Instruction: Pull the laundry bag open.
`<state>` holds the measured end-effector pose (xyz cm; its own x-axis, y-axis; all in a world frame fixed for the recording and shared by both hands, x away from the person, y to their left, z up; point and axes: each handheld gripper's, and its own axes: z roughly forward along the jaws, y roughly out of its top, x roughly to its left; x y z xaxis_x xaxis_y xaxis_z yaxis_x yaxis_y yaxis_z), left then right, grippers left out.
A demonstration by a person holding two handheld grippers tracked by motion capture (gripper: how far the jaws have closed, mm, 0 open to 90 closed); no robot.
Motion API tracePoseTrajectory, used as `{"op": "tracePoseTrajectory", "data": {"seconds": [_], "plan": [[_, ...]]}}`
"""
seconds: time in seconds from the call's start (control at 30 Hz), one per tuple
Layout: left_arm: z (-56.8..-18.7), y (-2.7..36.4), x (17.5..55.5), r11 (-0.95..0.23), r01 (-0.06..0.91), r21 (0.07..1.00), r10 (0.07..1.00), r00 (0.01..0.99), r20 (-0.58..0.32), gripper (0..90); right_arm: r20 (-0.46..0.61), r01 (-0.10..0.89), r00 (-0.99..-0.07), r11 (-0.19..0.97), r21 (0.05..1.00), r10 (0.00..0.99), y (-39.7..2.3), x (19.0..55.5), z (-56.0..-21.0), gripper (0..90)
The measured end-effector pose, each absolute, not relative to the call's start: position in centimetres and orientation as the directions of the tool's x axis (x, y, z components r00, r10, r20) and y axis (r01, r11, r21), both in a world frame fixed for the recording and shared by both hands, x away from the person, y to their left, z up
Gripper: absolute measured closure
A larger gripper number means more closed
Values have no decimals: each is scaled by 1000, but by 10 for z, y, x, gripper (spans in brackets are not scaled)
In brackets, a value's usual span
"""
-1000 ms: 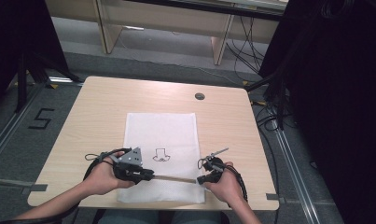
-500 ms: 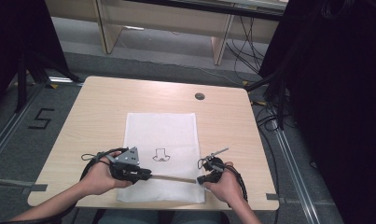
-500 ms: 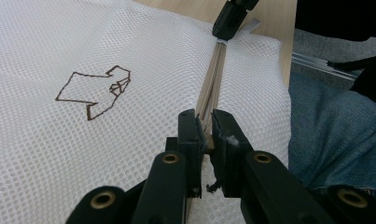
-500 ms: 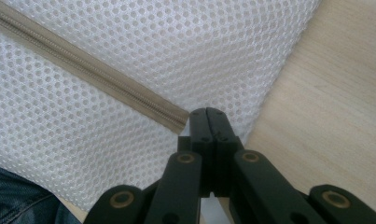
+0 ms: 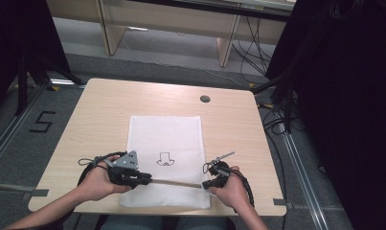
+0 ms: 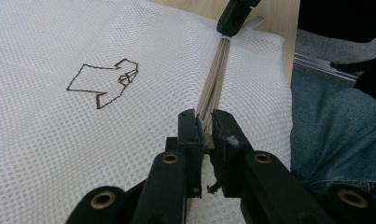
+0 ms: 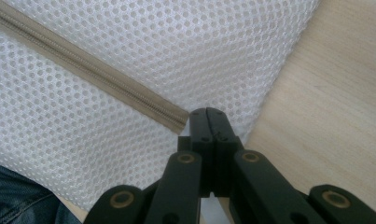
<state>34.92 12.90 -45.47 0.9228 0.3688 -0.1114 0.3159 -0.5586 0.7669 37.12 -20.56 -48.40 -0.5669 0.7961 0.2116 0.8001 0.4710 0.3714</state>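
1. High view: my hands hide most of both grippers; the white mesh bag (image 5: 164, 158) lies mid-table (image 5: 95, 110), its beige zipper (image 5: 176, 182) stretched between them.
2. Left gripper view: my left gripper (image 6: 205, 128) pinches the zipper (image 6: 212, 88); a brown emblem (image 6: 104, 81) marks the mesh.
3. Right gripper view: my right gripper (image 7: 207, 114) is clamped on the bag's (image 7: 185, 42) edge beside the zipper's end (image 7: 176, 119).

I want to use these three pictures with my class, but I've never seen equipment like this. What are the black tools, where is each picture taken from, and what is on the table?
A person holds a hand-held gripper in each hand: the left gripper and the right gripper. One picture looks down from above; the other two come from cameras riding on each gripper. On the wooden table lies a white mesh bag with a small dark drawing. The left jaws pinch the beige zipper. The right jaws are pressed together at the zipper's other end, seemingly pinching the mesh there.
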Motion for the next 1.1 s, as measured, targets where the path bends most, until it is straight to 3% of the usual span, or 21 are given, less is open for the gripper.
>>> {"op": "tracePoseTrajectory", "data": {"seconds": [0.73,1.1], "plan": [[-453,150,348,-551,315,773,385,918,-100,822,213,801,-567,472,369,796,-206,372,-484,900],[-456,158,342,-516,360,777,412,900,-143,822,212,792,-579,481,377,787,-206,372,-484,900]]}}
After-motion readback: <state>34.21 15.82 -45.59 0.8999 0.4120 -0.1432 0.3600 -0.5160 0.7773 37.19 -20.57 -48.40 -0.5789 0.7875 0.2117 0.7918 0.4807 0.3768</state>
